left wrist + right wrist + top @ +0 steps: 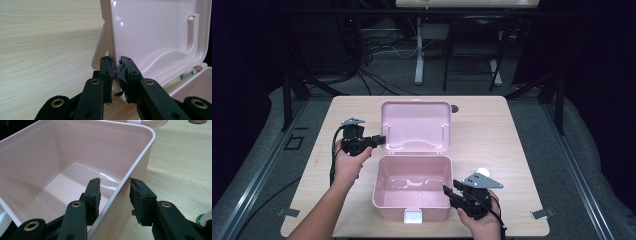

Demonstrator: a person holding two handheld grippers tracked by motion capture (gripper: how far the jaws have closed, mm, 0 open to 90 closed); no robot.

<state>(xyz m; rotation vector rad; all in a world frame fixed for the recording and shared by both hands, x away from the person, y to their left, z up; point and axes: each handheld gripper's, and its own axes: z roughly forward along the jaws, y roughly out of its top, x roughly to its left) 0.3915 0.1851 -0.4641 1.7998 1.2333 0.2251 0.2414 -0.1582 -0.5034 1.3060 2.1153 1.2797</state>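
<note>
The left tongs (115, 75) are pinching the pink box's (412, 187) lid (160, 37) edge; the right tongs (113, 195) are straddling its wall, spread. Light, stiff, smooth plastic: rims are looking the best hold.

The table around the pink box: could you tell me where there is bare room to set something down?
Free: the table right of the open lid, and the strip left of the left gripper. Inside the box looks bare. Crowded: beside the right gripper.
</note>
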